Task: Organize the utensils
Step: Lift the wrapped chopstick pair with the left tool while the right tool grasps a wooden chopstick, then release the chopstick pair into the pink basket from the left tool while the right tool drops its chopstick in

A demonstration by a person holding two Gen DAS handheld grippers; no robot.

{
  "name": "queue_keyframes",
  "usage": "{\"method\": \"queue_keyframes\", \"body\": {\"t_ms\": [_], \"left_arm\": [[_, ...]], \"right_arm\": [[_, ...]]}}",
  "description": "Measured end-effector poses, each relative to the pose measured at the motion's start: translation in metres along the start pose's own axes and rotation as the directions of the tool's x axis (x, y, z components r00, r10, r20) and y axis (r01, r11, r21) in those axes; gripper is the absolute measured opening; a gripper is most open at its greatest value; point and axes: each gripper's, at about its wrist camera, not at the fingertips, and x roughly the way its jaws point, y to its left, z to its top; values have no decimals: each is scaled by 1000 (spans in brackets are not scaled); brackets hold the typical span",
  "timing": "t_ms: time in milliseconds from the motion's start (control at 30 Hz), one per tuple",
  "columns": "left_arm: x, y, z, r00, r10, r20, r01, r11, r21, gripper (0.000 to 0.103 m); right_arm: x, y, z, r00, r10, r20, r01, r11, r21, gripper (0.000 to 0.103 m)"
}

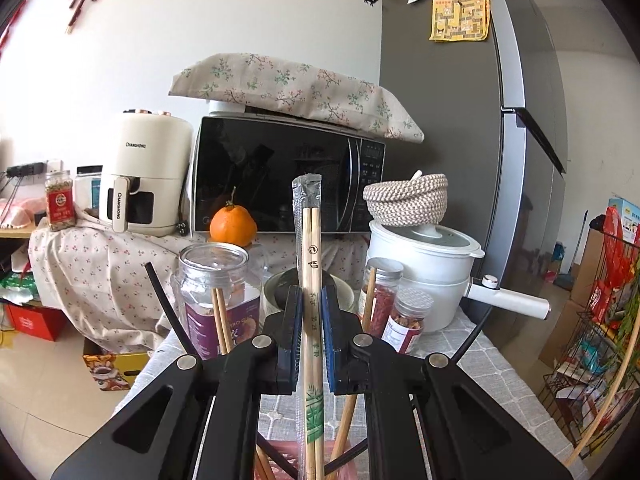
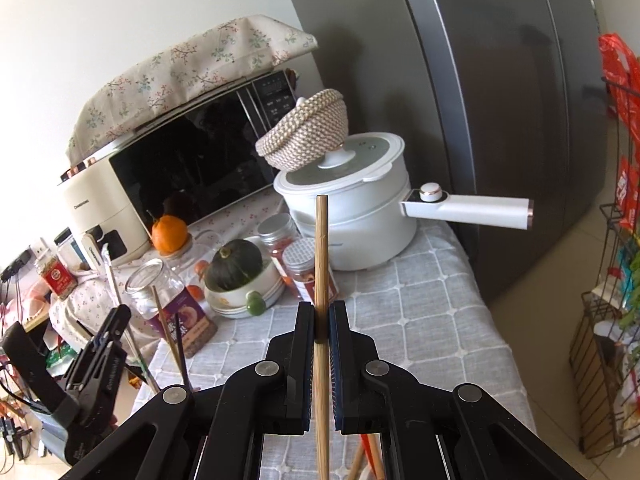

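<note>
In the left wrist view, the left gripper (image 1: 311, 300) is clamped on a plastic-wrapped pair of chopsticks (image 1: 311, 248) held upright before the microwave (image 1: 280, 176); the air fryer (image 1: 146, 176) reads "CHANGHONG". In the right wrist view, the right gripper (image 2: 321, 316) is closed on a single bare chopstick (image 2: 322, 264), upright above the table (image 2: 420, 320).

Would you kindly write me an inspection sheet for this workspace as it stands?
Surface: table under a grey quilted cloth.
Job's things: wrapped pair of pale wooden chopsticks upright; single brown wooden chopstick upright; more sticks below in a pink holder.
Clutter: clear glass jar, dark green squash in a bowl, two red-filled spice jars, white electric pot.
Grippers: left gripper shut on the wrapped pair; right gripper shut on the single chopstick.
Cables: black gripper cable.
Surroundings: black microwave, grey fridge.
</note>
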Motion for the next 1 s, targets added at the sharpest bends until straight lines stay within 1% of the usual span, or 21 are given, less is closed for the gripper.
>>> {"method": "queue_keyframes", "body": {"t_ms": [67,133,200,267,333,433,533,600,700,733,800,933,1000], "left_arm": [[3,0,-5,999,-11,-47,11,1000,-3,10],[3,1,-8,994,-39,-101,38,999,-17,11],[3,1,-10,983,-82,-161,79,997,-27,12],[0,-2,-11,971,-111,-212,110,994,-16,13],[-6,-4,-11,964,-117,-237,122,992,9,15],[-15,1,-7,947,-128,-295,134,991,-2,23],[-22,12,-4,924,-134,-359,132,991,-31,33],[-27,20,-3,908,-120,-401,116,993,-36,40],[-33,32,-3,881,-112,-459,104,994,-43,48],[-35,36,-4,873,-107,-476,99,994,-42,50],[-37,44,-7,854,-89,-512,81,996,-38,56],[-36,63,-18,805,-75,-588,61,997,-44,58],[-36,72,-23,786,-72,-614,52,997,-50,58]], "right_arm": [[1,5,-2,1000,6,-4,-6,1000,-14,5],[3,10,-4,1000,16,-11,-16,1000,-25,5],[4,15,-5,1000,24,-15,-25,999,-36,5],[5,20,-5,999,36,-17,-37,998,-44,5],[6,26,-5,999,51,-20,-52,997,-49,5],[8,37,-6,996,81,-25,-82,995,-50,5],[9,49,-8,993,112,-26,-113,992,-50,5],[10,58,-8,992,128,-22,-129,990,-54,5],[13,71,-9,988,153,-15,-153,987,-56,5],[14,76,-9,987,159,-11,-159,986,-58,5],[16,85,-9,985,174,0,-173,983,-60,5],[18,101,-6,978,206,41,-204,977,-57,5],[20,107,-5,973,223,63,-220,974,-51,5]]}}
